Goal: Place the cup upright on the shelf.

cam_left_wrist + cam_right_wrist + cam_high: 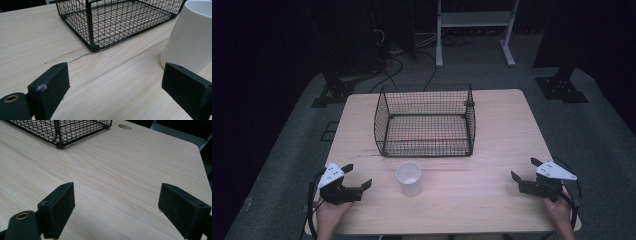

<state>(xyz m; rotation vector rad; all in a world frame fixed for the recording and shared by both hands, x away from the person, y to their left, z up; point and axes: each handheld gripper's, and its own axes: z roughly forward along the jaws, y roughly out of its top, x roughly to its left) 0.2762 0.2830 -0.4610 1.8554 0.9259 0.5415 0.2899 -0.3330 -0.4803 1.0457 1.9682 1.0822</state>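
1. Left hand point(331, 212) sits at the near left corner of the table point(492, 200), holding the left gripper point(358, 176). Jaws are spread wide with nothing in them, pointing toward the middle of the table. A cable loops off it past the table edge.
2. In the left gripper view, that same gripper point(115, 85) has bare wood between its jaws. The cup point(190, 37) is just beyond the right-hand jaw, not touching as far as I can tell, and there's a bit of fluff stuck on the left jaw.
3. Cup point(409, 178) is white, upright and looks empty, standing near the front middle of the table, just in front of the basket point(426, 120) but not touching it.
4. Basket is black wire mesh, open top, nothing in it, parked mid-table toward the far side. Its corner shows in the left gripper view point(92, 32), with a thin dark mark on the wood beside it.
5. Right hand point(559, 210) is at the near right corner with the right gripper point(524, 169), also gaping wide and holding nothing, well apart from the cup.
6. Right gripper view: gripper point(116, 202) over bare tabletop, basket corner point(58, 135) up at the top left, and a round hole point(124, 126) in the table near the far edge.
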